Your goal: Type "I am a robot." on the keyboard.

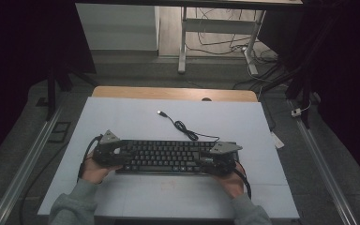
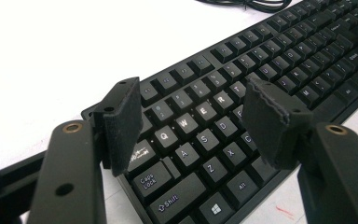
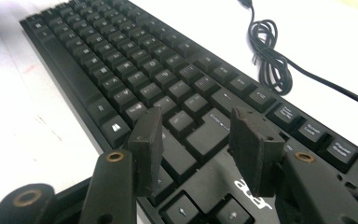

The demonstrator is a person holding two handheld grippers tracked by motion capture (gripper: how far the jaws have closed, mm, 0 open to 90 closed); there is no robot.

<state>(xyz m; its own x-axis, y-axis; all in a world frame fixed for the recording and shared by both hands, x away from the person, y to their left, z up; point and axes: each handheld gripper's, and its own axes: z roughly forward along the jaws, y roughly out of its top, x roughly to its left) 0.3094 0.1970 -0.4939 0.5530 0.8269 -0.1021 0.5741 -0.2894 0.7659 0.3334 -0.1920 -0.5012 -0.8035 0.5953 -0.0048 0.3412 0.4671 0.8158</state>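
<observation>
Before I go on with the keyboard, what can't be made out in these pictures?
- High view: keyboard ends lie under the left gripper and right gripper; whether the pads touch keys is too small to tell.
- Left gripper view: the keyboard's near left corner sits behind the jaws.
- Right gripper view: the cable plug is cut off by the top edge.
- High view: key legends too small.

Dim room, grey floor (image 1: 136,75), white desk legs (image 1: 183,47).
</observation>
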